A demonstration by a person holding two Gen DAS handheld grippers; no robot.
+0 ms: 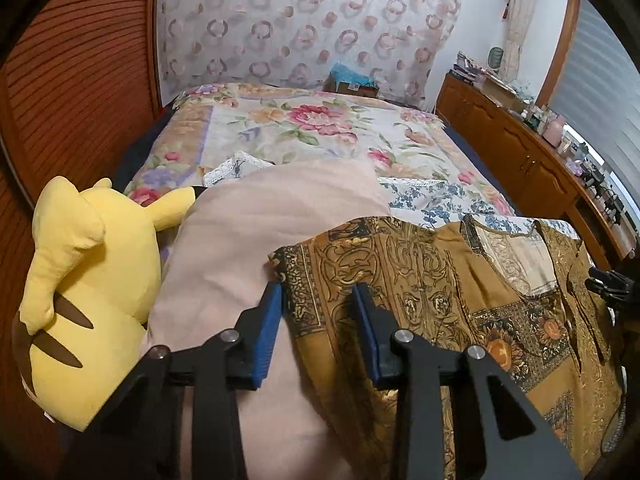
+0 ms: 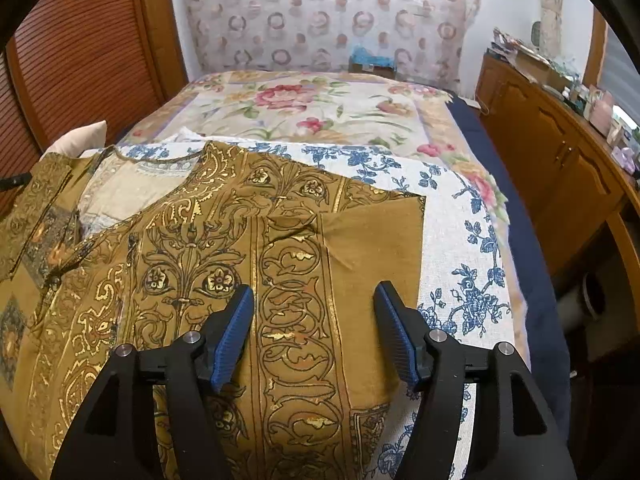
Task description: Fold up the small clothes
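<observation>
On my left wrist view, a yellow plush toy lies at the far left against the wooden slatted wall, with a pink pillow just beside it. The right wrist view catches only a corner of that pillow and none of the toy.

My left gripper sits at the left edge of the mustard patterned garment, which lies flat on the bed, partly over the pillow. Its blue fingers are partly spread, with the garment's edge between them; I cannot tell whether the pads press the cloth.

Moving right, the other camera gives me the garment's right side, spread over a blue-flowered white cloth that the left view shows only as a strip. My right gripper hovers over the sleeve area, its fingers spread wide, nothing pinched.

Farther right, both views show the wooden dresser along the wall, cluttered on top. The floral bedspread stretches beyond.
</observation>
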